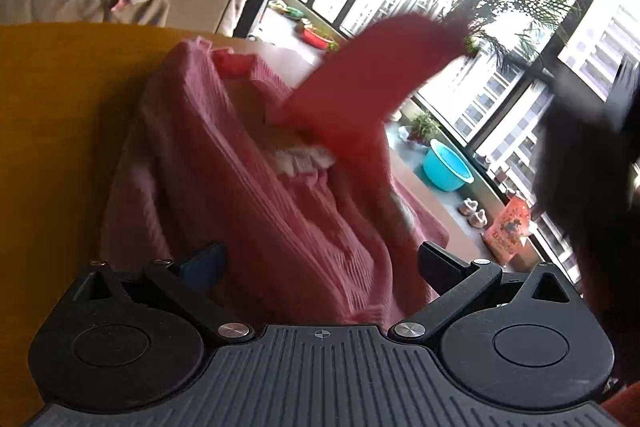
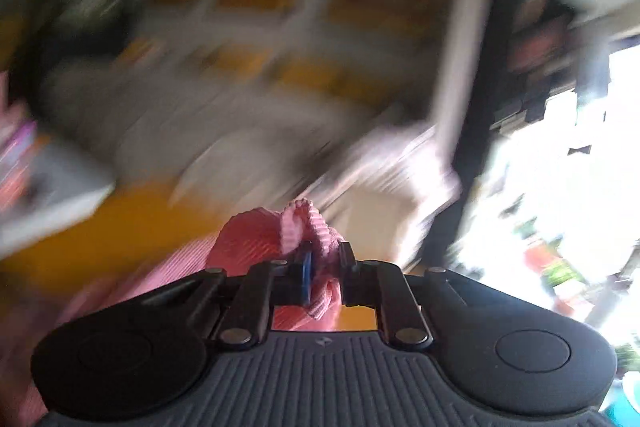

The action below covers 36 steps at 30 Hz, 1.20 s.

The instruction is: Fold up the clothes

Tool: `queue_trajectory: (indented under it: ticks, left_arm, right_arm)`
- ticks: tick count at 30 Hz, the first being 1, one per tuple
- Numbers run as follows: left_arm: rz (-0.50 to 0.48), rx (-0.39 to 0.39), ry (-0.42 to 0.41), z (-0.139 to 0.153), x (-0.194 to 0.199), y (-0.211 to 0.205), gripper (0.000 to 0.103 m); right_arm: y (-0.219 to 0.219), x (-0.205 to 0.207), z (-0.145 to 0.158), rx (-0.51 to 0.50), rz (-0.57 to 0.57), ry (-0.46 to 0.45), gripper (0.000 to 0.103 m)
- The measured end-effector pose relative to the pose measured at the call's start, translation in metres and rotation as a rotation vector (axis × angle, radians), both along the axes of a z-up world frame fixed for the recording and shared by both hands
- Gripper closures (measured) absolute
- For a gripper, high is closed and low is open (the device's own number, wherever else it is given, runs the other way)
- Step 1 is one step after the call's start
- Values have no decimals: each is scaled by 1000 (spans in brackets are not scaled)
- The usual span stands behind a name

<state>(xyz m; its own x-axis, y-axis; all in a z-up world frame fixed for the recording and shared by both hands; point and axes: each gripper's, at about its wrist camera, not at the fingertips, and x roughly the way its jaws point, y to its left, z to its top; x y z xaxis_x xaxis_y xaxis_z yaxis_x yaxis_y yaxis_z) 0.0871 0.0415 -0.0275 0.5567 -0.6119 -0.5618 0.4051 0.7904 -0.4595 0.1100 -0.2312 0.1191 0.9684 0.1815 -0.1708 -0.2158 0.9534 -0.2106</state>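
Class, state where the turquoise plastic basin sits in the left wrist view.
The turquoise basin sits right of centre in the left wrist view, on the floor by the window, just beyond the pink knitted garment and below a potted plant.

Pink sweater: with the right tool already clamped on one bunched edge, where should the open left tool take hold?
Grip the near hem of the pink sweater, coming in low from the near side. That ribbed edge drapes between the open left tool fingers, while the right tool pinches a fold.
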Motion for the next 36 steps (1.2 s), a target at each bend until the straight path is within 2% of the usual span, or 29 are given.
queue_trajectory:
  ticks: [2,5,8,11,16,17,18,19,20,21,25,28,29,32,34,35,36]
  left_arm:
    - [9,13,-17,3,8,-1,0]
    - [23,42,-31,3,21,-5,0]
    - [11,61,-28,2,26,-8,0]
    - [18,88,-42,6,22,-2,0]
    - [90,109,-50,11,19,21,0]
    - [110,104,-45,12,18,27,0]
    - [130,99,-41,12,18,32,0]
    - [153,95,-37,12,16,37,0]
    - [177,91,-33,12,15,41,0]
    - [199,90,-28,12,14,45,0]
    - [264,69,-15,11,3,56,0]
    - [285,55,-25,13,-7,61,0]
    - [289,53,-32,15,-10,62,0]
    - [299,55,-57,21,-19,67,0]
    - [306,60,-80,25,-25,70,0]
    - [312,61,-93,28,-28,73,0]
    - [316,61,-104,30,-30,75,0]
  right_arm:
    - [-26,20,30,87,-66,-55,91]
    - [-44,59,34,112,-136,-41,91]
    - [-52,100,2,131,-195,86,91]
    - [-49,123,-46,142,-186,274,90]
    - [-13,106,-119,-43,-57,510,86]
    - [-9,96,-123,-70,-31,526,80]
    - [-7,81,-122,-90,-5,518,67]
    - [-7,64,-118,-107,25,497,59]
    - [-6,47,-114,-124,54,476,42]
    - [-5,29,-110,-141,82,455,36]
    - [19,-24,-88,-124,256,465,36]
    - [36,-58,-85,3,442,573,36]
    - [44,-66,-87,16,488,602,36]
    - [76,-77,-106,-52,534,615,36]
    - [94,-72,-122,-84,526,624,50]
    - [101,-67,-126,-86,525,629,75]
    - [108,-61,-127,-80,528,634,86]
